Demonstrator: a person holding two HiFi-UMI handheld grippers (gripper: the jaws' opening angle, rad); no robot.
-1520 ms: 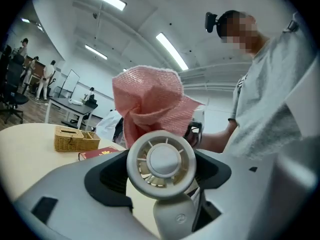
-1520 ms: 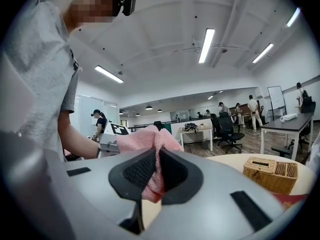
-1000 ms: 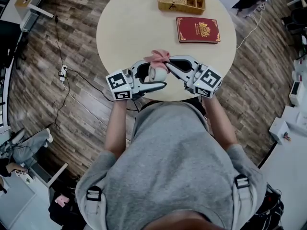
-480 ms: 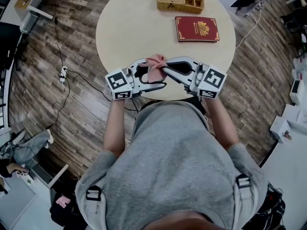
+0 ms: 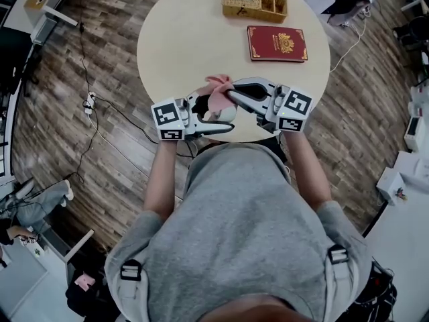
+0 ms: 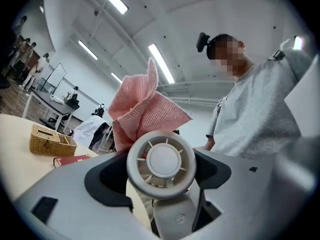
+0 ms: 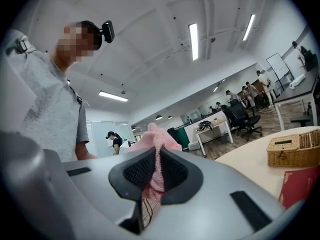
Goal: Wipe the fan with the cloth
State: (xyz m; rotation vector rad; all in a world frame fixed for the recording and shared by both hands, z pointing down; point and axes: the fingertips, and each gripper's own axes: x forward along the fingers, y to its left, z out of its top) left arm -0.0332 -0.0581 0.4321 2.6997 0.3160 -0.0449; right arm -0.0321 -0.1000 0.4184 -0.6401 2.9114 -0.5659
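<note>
Fan (image 6: 161,161): small white handheld type, round head w/ radial ribs and a plain centre disc, stem below. Held in L gripper (image 6: 159,183), stem running down between the jaws, head sitting just above the dark pads. L jaws closed on the fan. In head view the fan (image 5: 226,114) sits over the near edge of the table, right in front of the person's chest.

Cloth (image 6: 142,106): pink, waffle-textured, bunched w/ one corner sticking up. In L gripper view it rises directly behind the fan head, apparently touching the far side; exact contact not visible. In head view the cloth (image 5: 216,91) lies on top of the fan, between the two grippers.

R gripper (image 7: 156,176): jaws shut tight on a fold of the cloth (image 7: 152,139), pink fabric squeezed between the ribbed pads and bulging out above them. Head view: R gripper (image 5: 232,94) comes in from the right, L gripper (image 5: 213,111) from the left, tips meeting at the fan. Marker cubes on both face up.

Surroundings: round beige table (image 5: 181,39). On its far side a wicker basket (image 5: 255,3) w/ compartments, and just nearer, a red book (image 5: 277,43) w/ gold emblem, lying flat. Both well apart from the fan. Wood-pattern floor (image 5: 80,133) around the table, a cable trailing across it at left. Person in grey T-shirt (image 5: 241,233). Gripper views: open office, strip lights on the ceiling, desks and people far off.
</note>
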